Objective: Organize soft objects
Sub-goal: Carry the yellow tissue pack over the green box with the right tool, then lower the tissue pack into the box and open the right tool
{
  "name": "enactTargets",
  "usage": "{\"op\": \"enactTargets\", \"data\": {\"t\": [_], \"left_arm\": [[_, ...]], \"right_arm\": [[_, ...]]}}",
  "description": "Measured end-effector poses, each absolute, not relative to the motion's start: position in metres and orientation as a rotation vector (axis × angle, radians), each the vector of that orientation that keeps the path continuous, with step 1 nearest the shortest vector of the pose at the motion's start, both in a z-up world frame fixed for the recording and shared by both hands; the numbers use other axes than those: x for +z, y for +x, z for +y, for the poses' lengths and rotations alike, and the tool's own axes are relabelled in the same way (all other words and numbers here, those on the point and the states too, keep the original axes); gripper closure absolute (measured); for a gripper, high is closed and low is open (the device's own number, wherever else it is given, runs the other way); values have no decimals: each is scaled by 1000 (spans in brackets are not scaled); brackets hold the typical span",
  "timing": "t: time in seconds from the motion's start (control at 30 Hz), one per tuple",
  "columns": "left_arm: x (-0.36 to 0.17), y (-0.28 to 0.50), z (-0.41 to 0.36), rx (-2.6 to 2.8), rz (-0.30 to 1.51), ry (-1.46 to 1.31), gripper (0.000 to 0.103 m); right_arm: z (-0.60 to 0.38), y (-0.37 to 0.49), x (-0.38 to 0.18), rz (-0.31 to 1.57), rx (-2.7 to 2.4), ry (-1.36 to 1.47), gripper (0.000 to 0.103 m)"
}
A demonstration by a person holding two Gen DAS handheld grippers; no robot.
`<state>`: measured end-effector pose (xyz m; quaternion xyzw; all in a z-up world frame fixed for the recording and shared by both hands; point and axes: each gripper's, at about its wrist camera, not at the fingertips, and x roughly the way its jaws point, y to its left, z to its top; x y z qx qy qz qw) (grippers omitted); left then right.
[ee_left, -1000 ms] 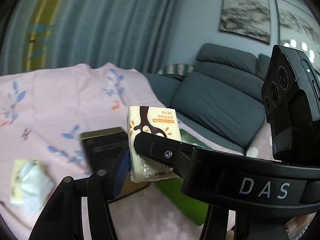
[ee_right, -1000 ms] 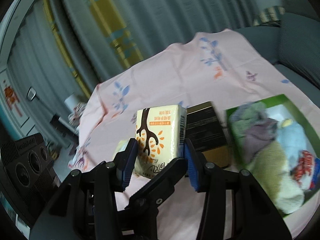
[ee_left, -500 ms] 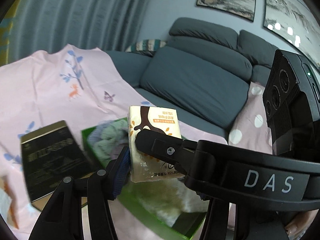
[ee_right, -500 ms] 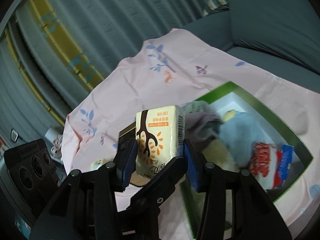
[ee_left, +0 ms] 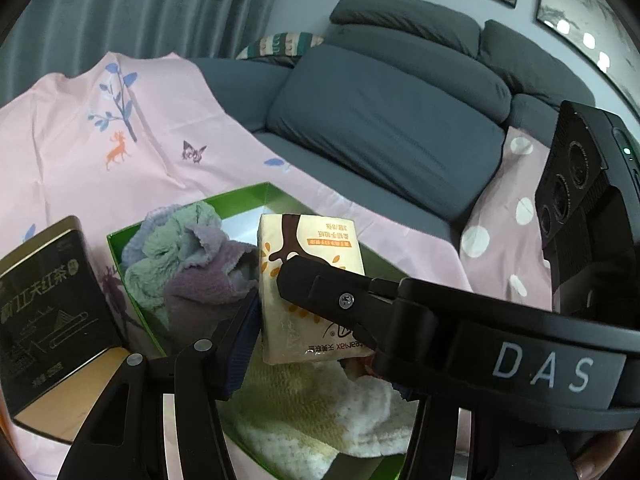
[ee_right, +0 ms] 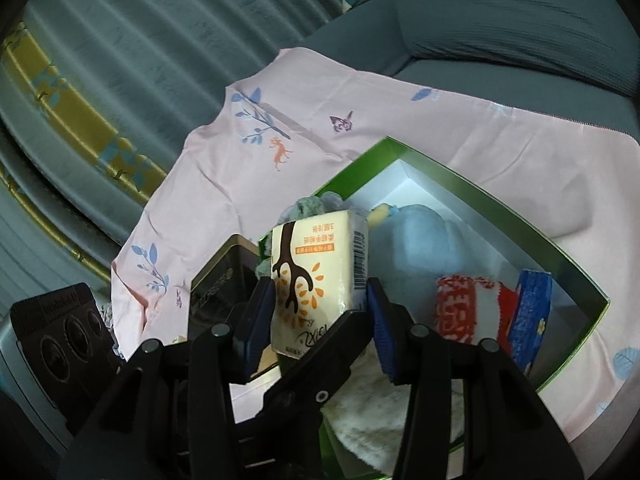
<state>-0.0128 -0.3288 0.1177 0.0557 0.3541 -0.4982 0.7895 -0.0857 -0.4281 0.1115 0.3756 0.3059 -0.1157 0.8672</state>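
Observation:
A cream tissue pack with a brown tree print (ee_left: 308,292) (ee_right: 316,280) hangs over the green box (ee_left: 240,198) (ee_right: 500,212). My left gripper (ee_left: 280,312) and my right gripper (ee_right: 316,312) are both shut on the pack, each pressing it from two sides. The box holds green and purple fluffy towels (ee_left: 176,256), a cream towel (ee_left: 320,412), a blue plush (ee_right: 416,240), a red-and-white cloth (ee_right: 460,308) and a blue packet (ee_right: 528,312). The box floor under the pack is hidden.
The box lies on a pink printed sheet (ee_left: 100,132) over a surface. A black and gold tin (ee_left: 44,316) (ee_right: 220,276) lies left of the box. A grey sofa (ee_left: 384,120) with a dotted pink cloth (ee_left: 516,216) stands behind. Curtains hang at the back.
Both grippers carried the tissue pack to the right, from above the black tin to above the green box, and slightly lower. The grip stayed the same.

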Motion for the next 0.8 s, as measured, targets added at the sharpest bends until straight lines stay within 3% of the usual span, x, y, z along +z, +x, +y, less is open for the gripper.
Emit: {"op": "enactTargets", "data": {"t": [0.8], "left_arm": [[92, -7, -360, -992, 912, 213, 46]], "right_arm": [[-454, -82, 83, 725, -290, 890, 56]]}}
